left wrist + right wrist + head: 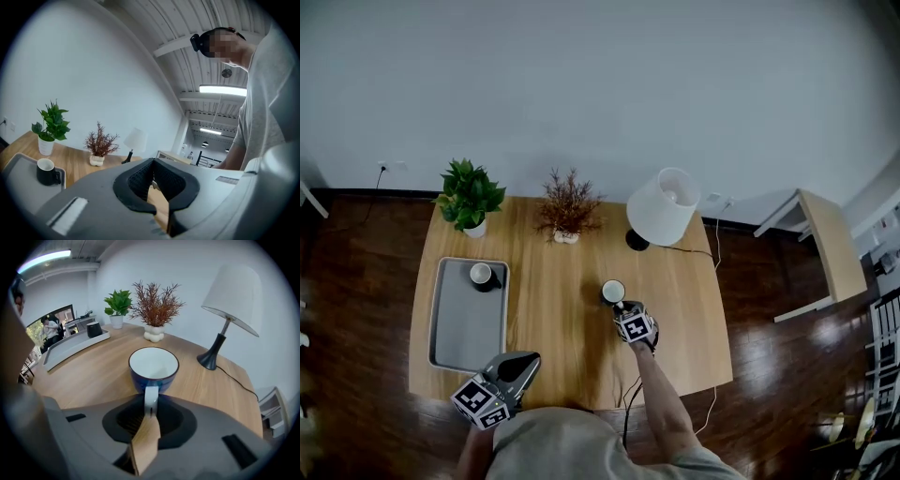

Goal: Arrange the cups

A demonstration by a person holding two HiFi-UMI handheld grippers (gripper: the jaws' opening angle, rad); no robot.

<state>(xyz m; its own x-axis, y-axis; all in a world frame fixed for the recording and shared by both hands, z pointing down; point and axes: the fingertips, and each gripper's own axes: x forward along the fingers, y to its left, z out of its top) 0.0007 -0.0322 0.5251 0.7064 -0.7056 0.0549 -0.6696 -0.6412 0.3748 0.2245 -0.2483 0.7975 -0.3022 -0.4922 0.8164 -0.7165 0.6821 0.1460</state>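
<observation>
A blue cup (613, 292) with a white inside stands upright near the middle of the wooden table (562, 319). In the right gripper view the blue cup (153, 364) sits just past the jaws, and its white handle (150, 399) runs back between them. My right gripper (622, 306) (150, 409) is shut on that handle, angled down. A black cup (482, 275) (46, 171) stands at the far end of the grey tray (459, 328) on the left. My left gripper (525, 361) (152, 180) hovers level over the table's near left edge, shut and empty.
Along the table's far edge stand a green potted plant (469, 195), a dried reddish plant (567, 208) and a white lamp (662, 206) whose cable (712, 272) trails off the right side. A small side table (825, 244) stands on the floor to the right.
</observation>
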